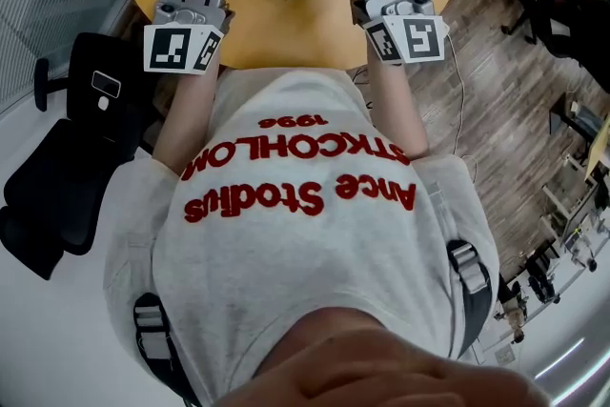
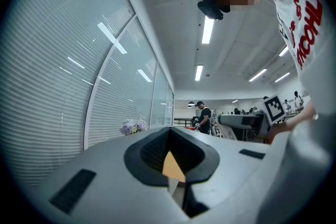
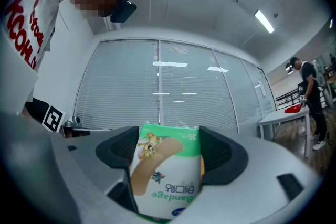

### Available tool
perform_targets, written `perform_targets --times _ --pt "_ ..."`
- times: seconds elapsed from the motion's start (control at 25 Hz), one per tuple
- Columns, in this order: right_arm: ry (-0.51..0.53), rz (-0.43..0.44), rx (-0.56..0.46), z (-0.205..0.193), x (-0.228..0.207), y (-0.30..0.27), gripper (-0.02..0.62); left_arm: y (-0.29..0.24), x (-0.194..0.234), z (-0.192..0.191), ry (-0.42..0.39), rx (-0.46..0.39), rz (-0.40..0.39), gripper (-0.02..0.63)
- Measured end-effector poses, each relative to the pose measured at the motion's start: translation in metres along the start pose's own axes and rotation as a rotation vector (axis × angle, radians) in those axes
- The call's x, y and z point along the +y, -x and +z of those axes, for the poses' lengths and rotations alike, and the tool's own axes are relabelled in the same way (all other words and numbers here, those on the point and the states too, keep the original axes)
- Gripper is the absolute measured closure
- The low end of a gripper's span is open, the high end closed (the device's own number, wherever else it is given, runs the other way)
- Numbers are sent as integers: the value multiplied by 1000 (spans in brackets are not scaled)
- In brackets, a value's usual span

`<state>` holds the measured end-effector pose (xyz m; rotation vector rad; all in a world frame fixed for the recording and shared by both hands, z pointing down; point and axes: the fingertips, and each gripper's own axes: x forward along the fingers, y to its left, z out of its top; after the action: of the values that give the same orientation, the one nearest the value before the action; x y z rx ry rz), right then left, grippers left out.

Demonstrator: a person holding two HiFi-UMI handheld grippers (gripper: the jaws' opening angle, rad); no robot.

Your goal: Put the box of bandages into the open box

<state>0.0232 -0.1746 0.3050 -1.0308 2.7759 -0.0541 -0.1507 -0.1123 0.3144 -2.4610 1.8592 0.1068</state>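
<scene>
On the box of bandages [image 3: 167, 176], at 6 o'clock in the right gripper view, you can read "Bandage" in green, upside down, with a line of Korean characters just above it and "26", also upside down, at the box's top right corner. Your shirt [image 1: 315, 234] carries red print, upside down in the head view: "1996" toward 12 o'clock, a partly hidden line ending "TKCOHLOM", then "Ance Stodius". The left marker cube [image 1: 179, 48] and right marker cube [image 1: 412, 39] bear only black-and-white square codes.
</scene>
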Motion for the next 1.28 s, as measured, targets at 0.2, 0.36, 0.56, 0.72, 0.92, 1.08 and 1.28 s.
perform_targets --times 0.2,0.36,0.56,0.72,0.92,1.08,1.28 --pt "-14 30 24 -15 10 -14 229 8 14 -7 3 8 28 600" --pt "-30 57 78 -37 15 -24 229 13 21 -19 18 23 44 600" --pt "-48 43 198 -92 11 -41 229 15 26 -41 54 58 62 600" --pt "-74 56 300 -145 6 -54 229 16 27 -56 72 86 67 600" --pt "-61 72 428 -210 10 -65 229 27 41 -71 97 115 92 600" --pt "-39 88 510 -248 11 -69 229 30 47 -77 92 129 94 600" --pt "27 100 642 -284 16 -66 229 40 53 -89 111 150 113 600"
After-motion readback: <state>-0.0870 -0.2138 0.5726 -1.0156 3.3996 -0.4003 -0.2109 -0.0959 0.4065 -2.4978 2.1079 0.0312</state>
